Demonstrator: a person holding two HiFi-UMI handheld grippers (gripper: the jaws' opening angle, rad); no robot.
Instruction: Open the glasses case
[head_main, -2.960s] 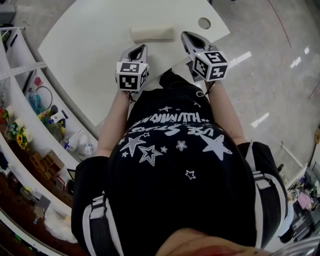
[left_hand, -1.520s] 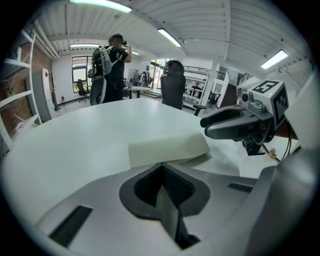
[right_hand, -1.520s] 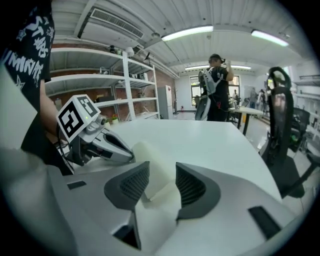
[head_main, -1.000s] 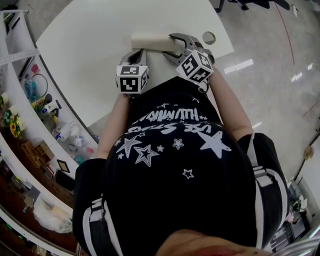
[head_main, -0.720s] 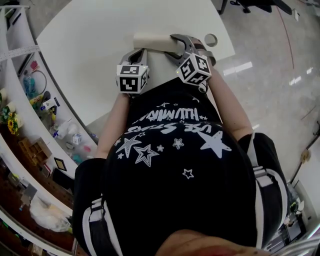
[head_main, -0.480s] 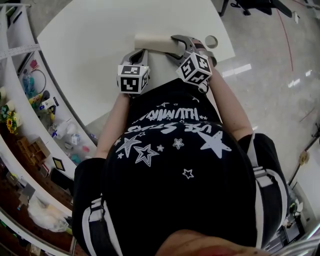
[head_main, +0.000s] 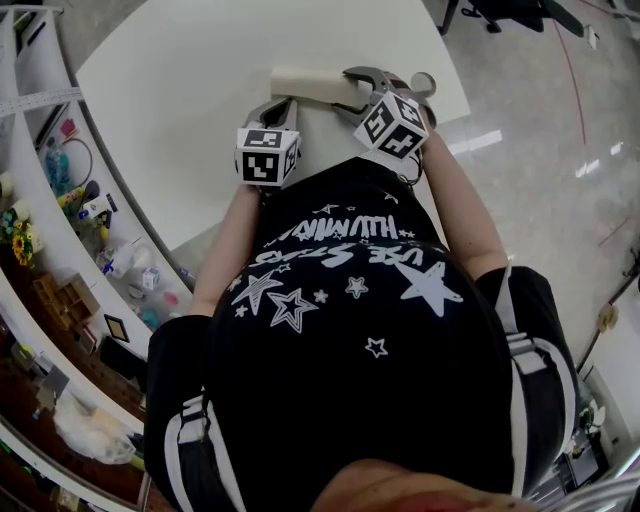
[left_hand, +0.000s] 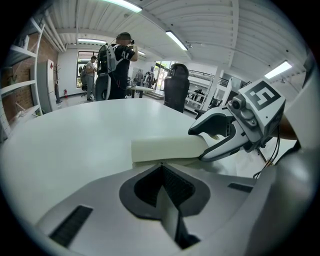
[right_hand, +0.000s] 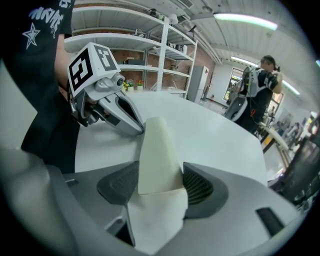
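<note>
A cream glasses case (head_main: 308, 83) lies shut on the white round table (head_main: 190, 110), near its front edge. My right gripper (head_main: 356, 86) is at the case's right end, and in the right gripper view both jaws press the case (right_hand: 157, 150) from either side. My left gripper (head_main: 284, 103) sits just in front of the case's left half. Its jaws are shut and empty in the left gripper view, with the case (left_hand: 167, 149) lying right past the tips. The right gripper (left_hand: 222, 139) shows there too, clamped on the case's end.
A round cable hole (head_main: 421, 80) is in the table right of the case. Shelves with small items (head_main: 60, 210) curve along the left. People with backpacks (left_hand: 117, 57) and an office chair (left_hand: 176, 92) stand beyond the table. The table's front edge is close to my body.
The right gripper came from the table's front edge to the case's right end and closed on it. The left gripper edged forward toward the case. In the last second little has moved.
</note>
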